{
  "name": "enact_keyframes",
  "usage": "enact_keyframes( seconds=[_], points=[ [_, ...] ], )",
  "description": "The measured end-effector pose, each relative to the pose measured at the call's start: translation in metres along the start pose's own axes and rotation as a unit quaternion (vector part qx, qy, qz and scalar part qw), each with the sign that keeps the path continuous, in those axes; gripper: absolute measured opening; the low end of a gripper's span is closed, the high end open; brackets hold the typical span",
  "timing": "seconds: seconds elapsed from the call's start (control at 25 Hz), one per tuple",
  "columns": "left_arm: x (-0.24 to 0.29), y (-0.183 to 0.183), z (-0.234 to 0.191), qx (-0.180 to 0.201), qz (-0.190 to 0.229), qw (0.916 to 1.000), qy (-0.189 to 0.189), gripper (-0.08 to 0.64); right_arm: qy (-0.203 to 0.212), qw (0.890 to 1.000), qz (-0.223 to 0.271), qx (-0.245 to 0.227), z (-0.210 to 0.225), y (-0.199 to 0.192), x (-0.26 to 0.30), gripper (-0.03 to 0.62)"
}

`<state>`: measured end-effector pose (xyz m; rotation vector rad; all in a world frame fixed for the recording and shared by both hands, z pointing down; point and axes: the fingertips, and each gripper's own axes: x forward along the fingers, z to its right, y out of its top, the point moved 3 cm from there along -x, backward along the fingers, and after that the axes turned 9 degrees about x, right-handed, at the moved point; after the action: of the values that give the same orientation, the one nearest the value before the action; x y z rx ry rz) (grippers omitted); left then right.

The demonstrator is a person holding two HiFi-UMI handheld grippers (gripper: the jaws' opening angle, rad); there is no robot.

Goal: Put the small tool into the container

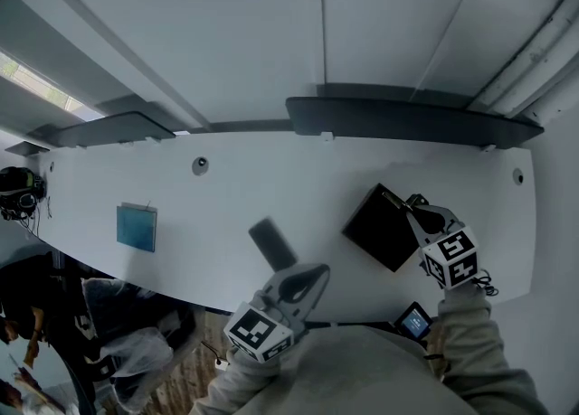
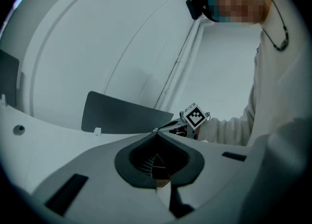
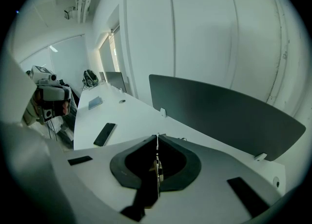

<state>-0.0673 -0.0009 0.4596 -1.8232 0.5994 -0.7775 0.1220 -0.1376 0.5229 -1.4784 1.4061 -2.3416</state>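
A flat black square container (image 1: 375, 231) lies on the white table (image 1: 226, 196) at the right. My right gripper (image 1: 393, 196) hovers over its far edge, jaws together. In the right gripper view a thin pale metal strip, the small tool (image 3: 157, 162), runs along the seam of that gripper (image 3: 157, 136); its shape is hard to make out. My left gripper (image 1: 317, 273) hangs at the table's near edge, left of the container, jaws shut and empty (image 2: 156, 131). The left gripper view also catches the right gripper (image 2: 168, 127) just beyond its tips.
A dark phone (image 1: 272, 242) lies on the table just beyond the left gripper. A bluish pad (image 1: 137, 227) sits at the far left. Dark divider panels (image 1: 407, 119) stand along the back edge. A small screen device (image 1: 415, 321) lies at the near edge.
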Motion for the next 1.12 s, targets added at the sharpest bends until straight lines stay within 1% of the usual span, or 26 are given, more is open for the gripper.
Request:
enact_keyframes(
  seconds=[0.4, 0.6, 1.12],
  points=[
    [-0.008, -0.004, -0.005, -0.005, -0.003, 0.9999, 0.009, 0.002, 0.003, 1.000, -0.009, -0.004, -0.002, -0.004, 0.008, 0.031],
    [-0.009, -0.004, -0.004, -0.007, -0.002, 0.9999, 0.008, 0.002, 0.005, 1.000, -0.018, -0.004, 0.000, -0.006, 0.012, 0.031],
    [-0.018, -0.013, -0.008, -0.016, -0.003, 0.9996, 0.024, 0.002, 0.009, 0.999, -0.030, -0.008, -0.005, -0.015, 0.029, 0.031]
  ],
)
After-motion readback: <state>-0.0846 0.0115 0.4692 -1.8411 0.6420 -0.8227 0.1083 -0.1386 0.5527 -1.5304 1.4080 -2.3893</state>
